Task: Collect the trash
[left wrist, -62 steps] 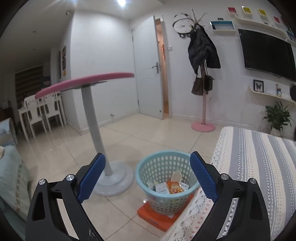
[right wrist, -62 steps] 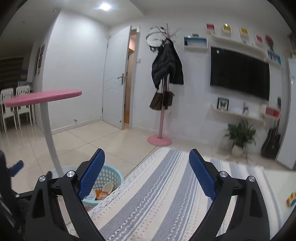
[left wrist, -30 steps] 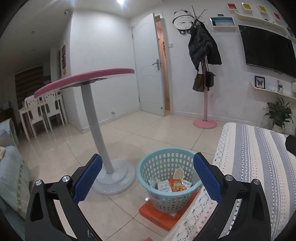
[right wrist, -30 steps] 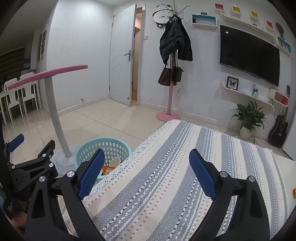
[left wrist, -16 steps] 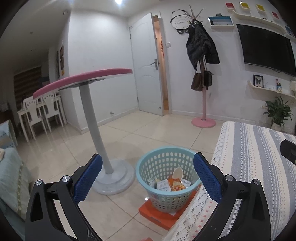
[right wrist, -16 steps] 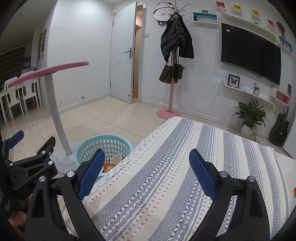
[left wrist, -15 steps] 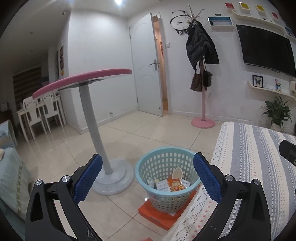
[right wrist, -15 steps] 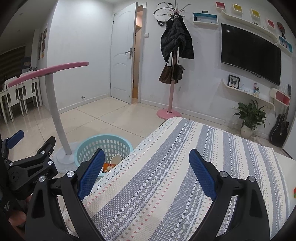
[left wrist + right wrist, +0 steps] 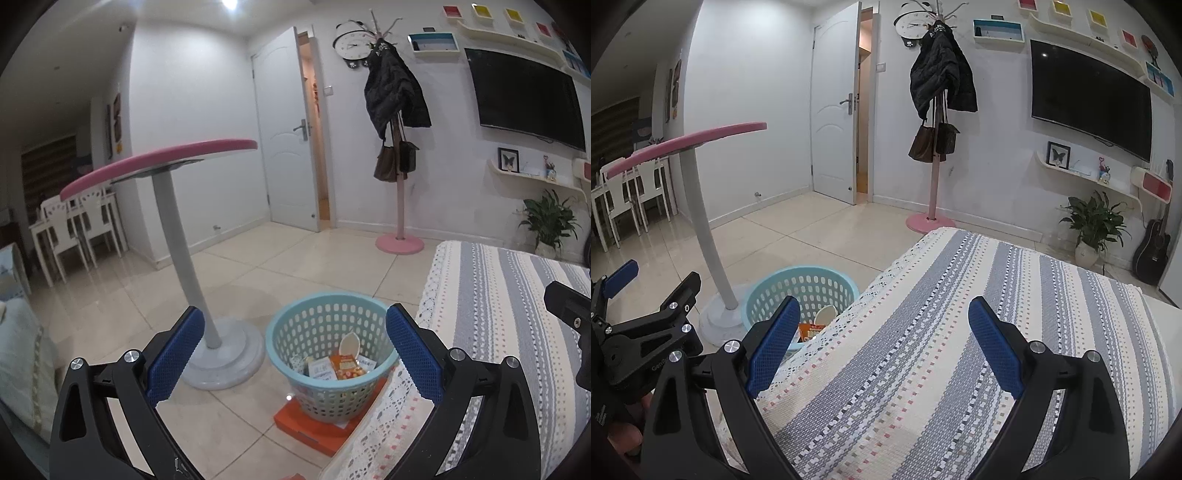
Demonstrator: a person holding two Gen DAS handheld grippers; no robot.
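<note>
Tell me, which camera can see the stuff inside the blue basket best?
The left wrist view. It looks down into the blue basket, showing an orange packet and white papers. In the right wrist view the basket is partly hidden behind the striped cloth and a gripper finger, so little shows inside.

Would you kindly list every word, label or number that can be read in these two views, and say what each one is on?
"Gen...": embossed letters on the left gripper body, seen in the right wrist view; the rest is cut off.
Orange packet in the blue basket: print too small to read.
White carton beside it: print blurred.
Wall clock: numerals not legible.
Jacket collar lettering: too small to read.
</note>
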